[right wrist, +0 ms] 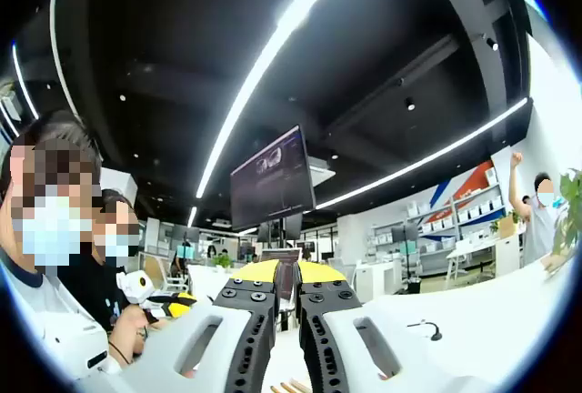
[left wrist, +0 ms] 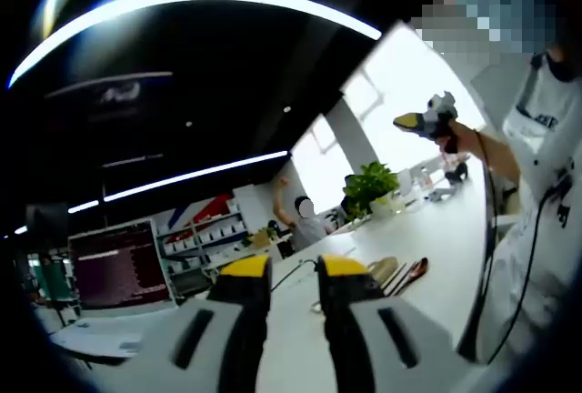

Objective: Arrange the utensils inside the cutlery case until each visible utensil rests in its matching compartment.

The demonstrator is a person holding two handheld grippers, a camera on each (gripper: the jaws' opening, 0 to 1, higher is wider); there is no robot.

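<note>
Several utensils (left wrist: 403, 275) lie together on the white table (left wrist: 446, 247), just right of and beyond my left gripper (left wrist: 294, 270); among them are a pale wooden piece, dark sticks and a red-handled one. The left jaws stand open above the table with nothing between them. A person's hand holds my right gripper (left wrist: 427, 122) high in the air at the right. In the right gripper view my right gripper (right wrist: 288, 275) points out over the room, its jaws a narrow gap apart and empty. Pale utensil tips (right wrist: 293, 386) peek in at the bottom edge. The left gripper (right wrist: 177, 304) shows low left.
A potted plant (left wrist: 370, 184) and small items stand at the table's far end. A cable (left wrist: 293, 275) runs across the table by the left jaws. People sit at the left (right wrist: 55, 256), another stands far off (left wrist: 305, 220). Shelves and a screen line the back.
</note>
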